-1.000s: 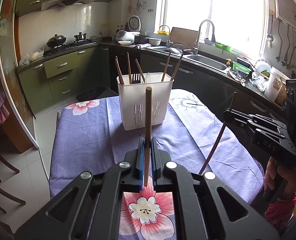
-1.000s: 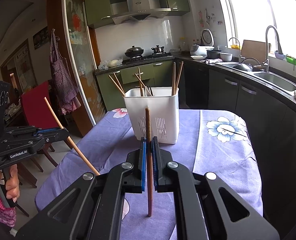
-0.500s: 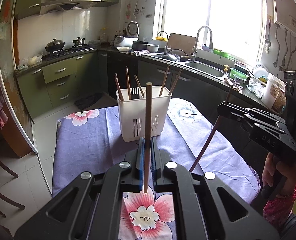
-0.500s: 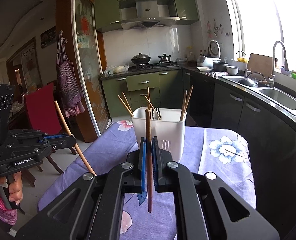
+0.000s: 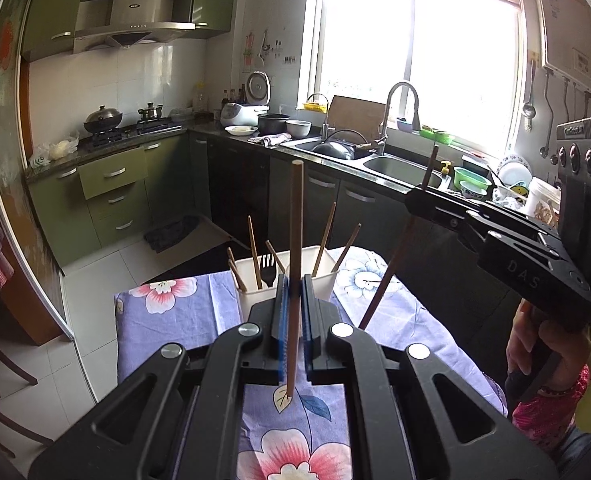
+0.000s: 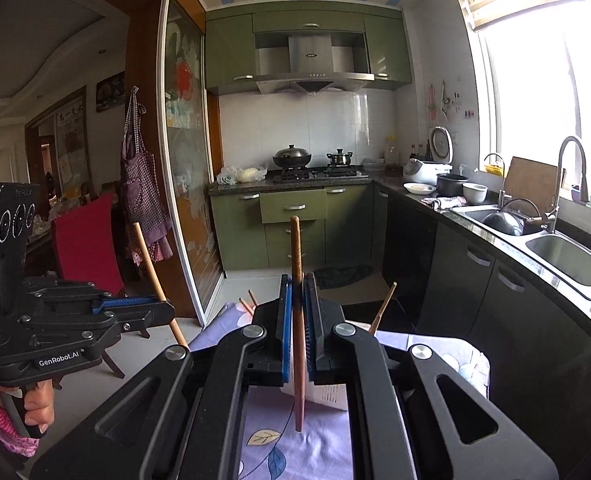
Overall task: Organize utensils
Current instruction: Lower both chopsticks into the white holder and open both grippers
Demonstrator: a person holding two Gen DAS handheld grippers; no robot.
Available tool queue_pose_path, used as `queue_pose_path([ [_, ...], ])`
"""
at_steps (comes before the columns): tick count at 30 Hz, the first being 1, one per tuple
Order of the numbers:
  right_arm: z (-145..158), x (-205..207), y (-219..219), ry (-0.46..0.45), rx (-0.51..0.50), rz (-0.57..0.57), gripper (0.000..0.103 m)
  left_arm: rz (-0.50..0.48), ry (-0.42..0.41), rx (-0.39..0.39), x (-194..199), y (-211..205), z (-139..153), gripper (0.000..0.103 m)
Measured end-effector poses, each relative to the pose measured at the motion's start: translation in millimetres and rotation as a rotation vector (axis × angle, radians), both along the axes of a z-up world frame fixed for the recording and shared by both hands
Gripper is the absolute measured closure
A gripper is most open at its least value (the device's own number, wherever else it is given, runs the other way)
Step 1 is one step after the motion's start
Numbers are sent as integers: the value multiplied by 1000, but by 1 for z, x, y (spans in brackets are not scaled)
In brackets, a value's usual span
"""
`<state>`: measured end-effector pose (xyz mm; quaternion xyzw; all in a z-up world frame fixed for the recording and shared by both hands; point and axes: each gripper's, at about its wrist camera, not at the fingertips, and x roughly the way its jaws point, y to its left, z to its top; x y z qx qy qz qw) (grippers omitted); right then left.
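My left gripper (image 5: 294, 284) is shut on a light brown chopstick (image 5: 296, 208) that stands upright above the table. Just behind its jaws sits the white utensil holder (image 5: 255, 292) with several chopsticks and a black fork (image 5: 268, 270) in it. My right gripper (image 5: 413, 196) hangs at the right, shut on a darker chopstick (image 5: 387, 280) that slants down. In the right wrist view, the right gripper (image 6: 297, 284) grips that chopstick (image 6: 295, 248) upright. The holder (image 6: 327, 394) is mostly hidden behind the jaws. At the left, the left gripper (image 6: 167, 306) holds its chopstick (image 6: 147, 256).
The table wears a purple floral cloth (image 5: 175, 320). A dark counter with a sink (image 5: 399, 168) runs along the right under the window. A red chair (image 6: 87, 248) stands to the left. A hand (image 5: 535, 344) grips the right tool's handle.
Both grippers have risen with their chopsticks. The holder now sits lower in both views and is partly hidden behind the jaws. Both grips are unchanged.
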<state>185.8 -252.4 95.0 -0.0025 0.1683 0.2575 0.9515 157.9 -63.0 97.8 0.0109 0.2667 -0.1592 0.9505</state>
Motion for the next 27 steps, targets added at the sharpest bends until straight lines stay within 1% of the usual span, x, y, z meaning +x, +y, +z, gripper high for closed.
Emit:
queue_pose_path([
  [5, 28, 26, 5, -45, 9, -13, 97, 0, -44, -7, 23, -4, 24, 97],
  [9, 44, 51, 5, -72, 28, -28, 97, 1, -89, -16, 41, -8, 43, 97],
  [12, 51, 74, 7, -80, 31, -38, 97, 11, -119, -22, 55, -10, 55, 97],
  [15, 53, 99, 10, -73, 26, -51, 97, 34, -151, -11, 69, -12, 62, 97],
  [17, 51, 116, 11, -59, 25, -54, 97, 43, -153, -3, 81, -14, 61, 97],
  [20, 41, 136, 11, -33, 29, -54, 97, 44, -130, 7, 99, -19, 52, 97],
  [24, 25, 154, 14, -11, 23, -54, 97, 64, -107, 24, 121, -21, 35, 97],
  [27, 12, 164, 17, 10, 18, -50, 97, 65, -75, 21, 132, -19, 21, 97],
])
